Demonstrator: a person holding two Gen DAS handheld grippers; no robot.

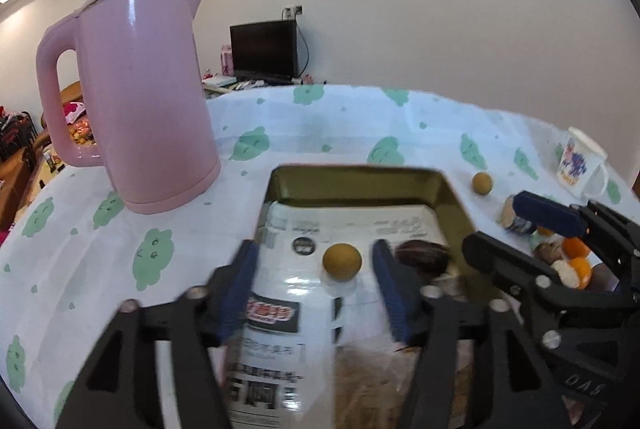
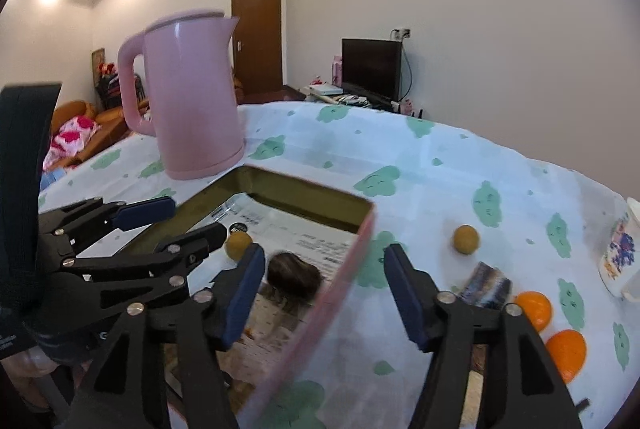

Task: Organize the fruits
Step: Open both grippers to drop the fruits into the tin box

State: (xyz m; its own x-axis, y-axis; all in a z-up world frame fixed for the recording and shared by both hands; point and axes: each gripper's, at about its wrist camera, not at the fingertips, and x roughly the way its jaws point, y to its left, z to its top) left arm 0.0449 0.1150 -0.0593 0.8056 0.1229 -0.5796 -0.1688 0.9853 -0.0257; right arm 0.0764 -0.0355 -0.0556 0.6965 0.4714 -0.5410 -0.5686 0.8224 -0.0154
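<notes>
So both sets of tongs are spread apart with nothing gripped. The left tongs (image 1: 314,281) hover over the gold tin tray (image 1: 454,201), which sits on the counter (image 1: 100,269) with its white cloth and green blob print. Inside the tray there's a printed paper liner (image 1: 288,289), and a small tan round fruit (image 1: 342,261) rests on it right between the left tongs' blue pads (image 1: 390,289), not touching either one. Just right of that pad, a dark brown fruit (image 1: 424,255) lies in the tray too, a bit blurry.

The right tongs (image 2: 324,293) straddle the tray's right wall (image 2: 340,289), so one finger hangs over the inside near the dark fruit and the other over the cloth outside.

Outside the tray, a second tan round fruit (image 2: 465,239) sits on the cloth, well apart from the tray. Further right are two orange fruits (image 2: 534,309) close together, and a small striped thing (image 2: 486,285) I can't make out. A pink kettle (image 1: 140,93) stands upright behind the tray's left corner, and a printed mug (image 1: 580,163) is at the counter's far right.
</notes>
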